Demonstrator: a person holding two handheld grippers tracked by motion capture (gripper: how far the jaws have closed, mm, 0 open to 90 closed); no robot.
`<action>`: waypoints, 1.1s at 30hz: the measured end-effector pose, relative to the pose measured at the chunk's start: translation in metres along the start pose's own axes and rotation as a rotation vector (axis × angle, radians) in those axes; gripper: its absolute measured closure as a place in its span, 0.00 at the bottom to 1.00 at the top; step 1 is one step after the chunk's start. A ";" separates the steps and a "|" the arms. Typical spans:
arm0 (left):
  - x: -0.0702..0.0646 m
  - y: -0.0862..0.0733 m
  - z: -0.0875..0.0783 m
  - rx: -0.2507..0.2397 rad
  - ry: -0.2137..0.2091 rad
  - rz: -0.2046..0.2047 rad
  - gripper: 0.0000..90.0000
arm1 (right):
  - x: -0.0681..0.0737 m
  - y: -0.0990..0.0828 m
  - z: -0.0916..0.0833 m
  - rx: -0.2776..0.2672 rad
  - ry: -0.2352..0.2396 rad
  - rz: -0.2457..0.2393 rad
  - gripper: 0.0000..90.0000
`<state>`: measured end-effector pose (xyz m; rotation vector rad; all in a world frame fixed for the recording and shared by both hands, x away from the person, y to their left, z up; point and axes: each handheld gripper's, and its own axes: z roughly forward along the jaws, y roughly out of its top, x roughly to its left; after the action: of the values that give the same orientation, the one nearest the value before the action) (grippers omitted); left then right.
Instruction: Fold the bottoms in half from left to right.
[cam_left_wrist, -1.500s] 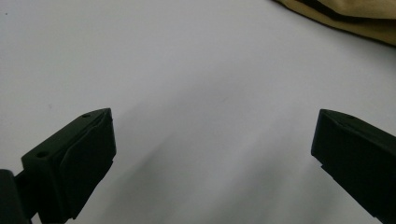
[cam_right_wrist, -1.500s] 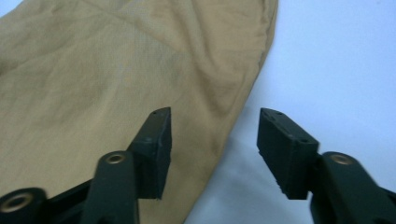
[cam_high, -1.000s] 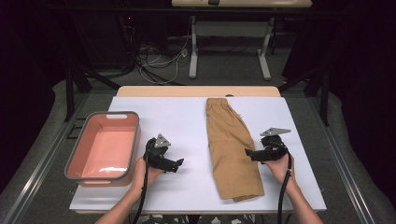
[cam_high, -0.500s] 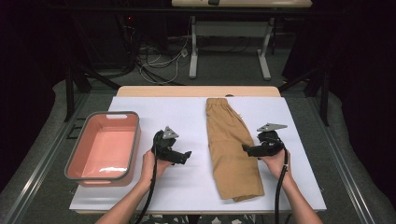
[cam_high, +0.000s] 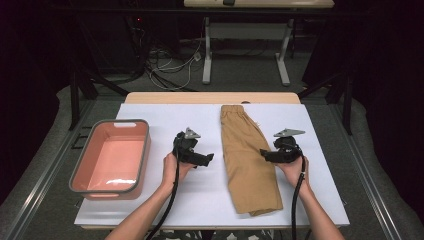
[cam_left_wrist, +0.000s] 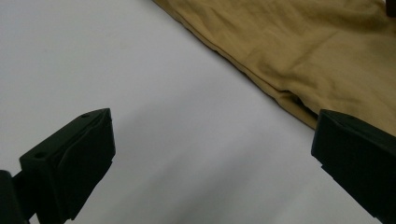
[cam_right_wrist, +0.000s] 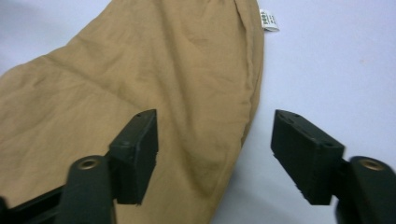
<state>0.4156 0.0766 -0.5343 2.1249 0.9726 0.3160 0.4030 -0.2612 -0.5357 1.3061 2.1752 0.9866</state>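
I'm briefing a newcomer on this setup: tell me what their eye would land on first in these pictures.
First, the tan shorts, folded lengthwise right of centre on the white table, with a small white label at their far edge. Next, the pink tub at the table's left side. Then the two black grippers flanking the shorts: the left gripper open over bare table, the right gripper with its jaws astride the shorts' right edge, having just been closing.

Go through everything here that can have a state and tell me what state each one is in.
Tan shorts: folded lengthwise, lying flat on the white table.
Pink bin: upright, empty.
Left gripper: open, holding nothing.
Right gripper: open, jaws just closing around the shorts' edge, not yet pressing.
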 end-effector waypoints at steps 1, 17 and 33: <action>-0.001 0.001 0.001 0.002 -0.004 -0.005 0.00 | 0.000 0.000 0.002 0.005 -0.004 -0.001 0.41; -0.018 0.018 0.031 0.003 -0.023 -0.011 0.00 | -0.008 0.000 0.014 0.029 -0.031 0.025 0.59; -0.034 0.027 0.059 0.051 -0.034 -0.007 0.09 | -0.010 -0.005 0.021 0.060 -0.050 0.058 0.62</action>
<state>0.4361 0.0085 -0.5514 2.1658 0.9772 0.2530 0.4189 -0.2643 -0.5537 1.4136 2.1556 0.9068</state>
